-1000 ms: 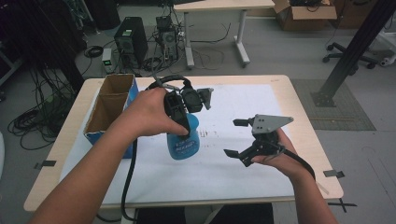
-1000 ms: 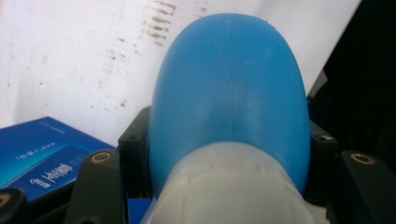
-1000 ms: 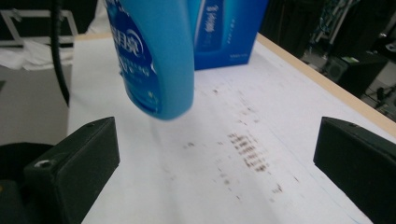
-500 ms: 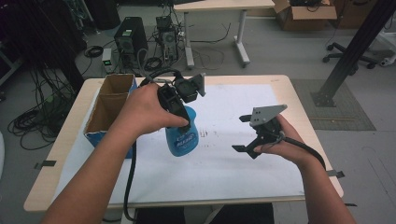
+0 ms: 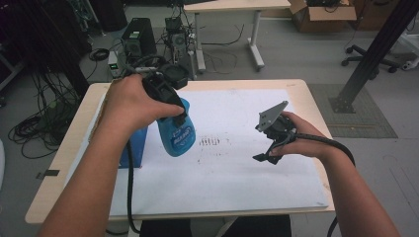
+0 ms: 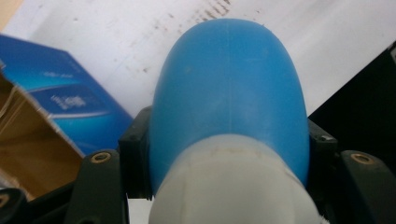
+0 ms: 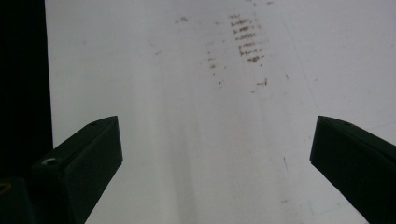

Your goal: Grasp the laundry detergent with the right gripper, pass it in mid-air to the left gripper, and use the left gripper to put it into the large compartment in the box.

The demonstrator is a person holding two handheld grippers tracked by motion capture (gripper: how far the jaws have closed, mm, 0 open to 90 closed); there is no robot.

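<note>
Over the tabletop (image 5: 306, 94), in the high view, the left hand-held gripper (image 5: 170, 106) is clamped on the upper part of a blue plastic bottle (image 5: 176, 136). The bottle hangs clear of the white sheet (image 5: 232, 173) that covers the tabletop, tilted, its printed label facing the camera. A blue carton (image 5: 132, 148) stands just left of the bottle, partly behind the left forearm. The right hand-held gripper (image 5: 269, 150) hovers well to the right of the bottle, low above the sheet, with a grey three-cornered plate on top and a black cable trailing back along the forearm. A patch of small brown marks (image 5: 210, 141) lies on the sheet between bottle and right hand-held gripper.

In the left gripper view, the left hand-held gripper (image 6: 229, 158) has both black jaws pressed against the sides of the blue bottle (image 6: 229, 88), just above its white neck section (image 6: 229, 186). The blue carton (image 6: 60, 102) and its brown open interior appear at the left, the white sheet (image 6: 130, 42) beyond.

In the right gripper view, the right hand-held gripper (image 7: 212, 154) has its jaws spread wide, nothing between them. Below lies the white sheet (image 7: 163, 116), with the brown marks (image 7: 245, 39) near the top.
</note>
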